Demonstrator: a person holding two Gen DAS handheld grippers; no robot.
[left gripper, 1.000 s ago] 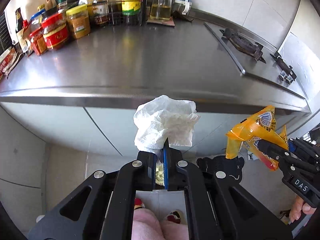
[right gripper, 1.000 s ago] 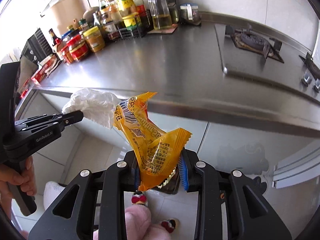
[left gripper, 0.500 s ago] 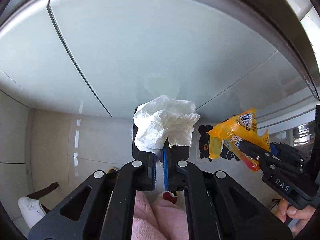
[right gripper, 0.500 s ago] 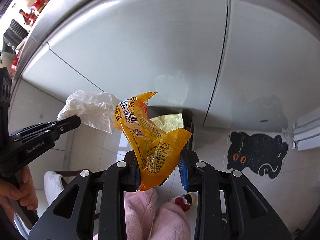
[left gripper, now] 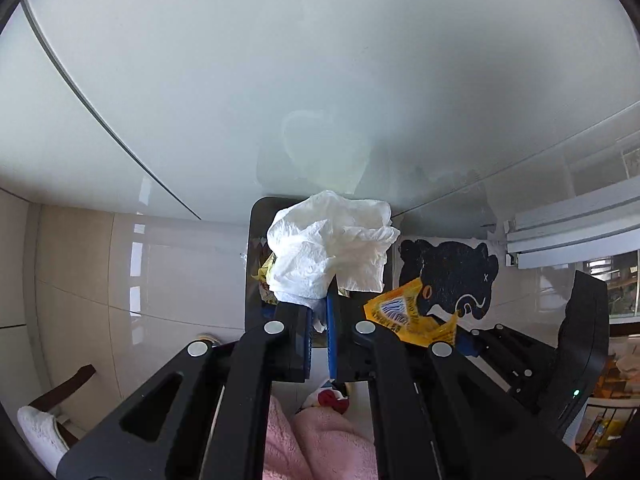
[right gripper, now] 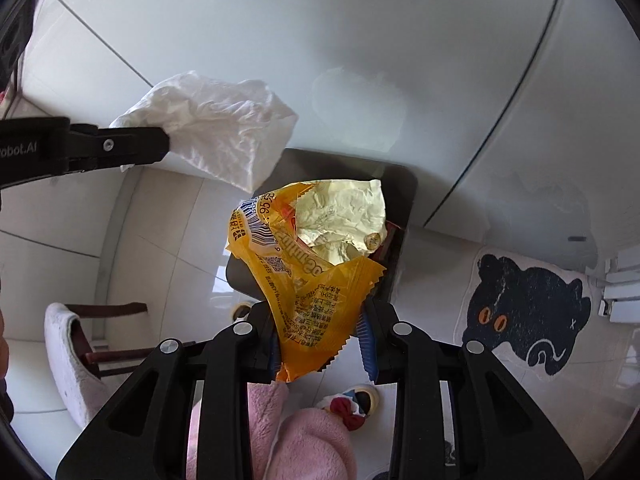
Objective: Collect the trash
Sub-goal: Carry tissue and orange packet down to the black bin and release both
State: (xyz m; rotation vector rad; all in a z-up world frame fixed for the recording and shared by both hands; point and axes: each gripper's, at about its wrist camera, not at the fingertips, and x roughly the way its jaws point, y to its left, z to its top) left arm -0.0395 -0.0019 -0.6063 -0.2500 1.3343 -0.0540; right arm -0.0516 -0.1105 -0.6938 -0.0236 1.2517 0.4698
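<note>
The left tool (left gripper: 319,320) is clamped on a crumpled white tissue (left gripper: 332,252), which billows up at frame centre. The right tool (right gripper: 320,340) pinches an orange wrapper (right gripper: 304,280), its long axis running up-left, over the dark trash bin (right gripper: 404,188).

My right gripper (right gripper: 322,332) pinches a yellow wrapper (right gripper: 308,280) between its 2 blue pads, pointing steeply down at a black bin (right gripper: 404,188) on the tiled floor (right gripper: 160,240) against the white cabinet (right gripper: 360,60). Crumpled pale paper (right gripper: 344,216) lies in the bin. At left, my left gripper (right gripper: 160,146) clamps a white tissue (right gripper: 224,136) above the bin's left edge. A black cat mat (right gripper: 528,312) lies to the right.
</note>
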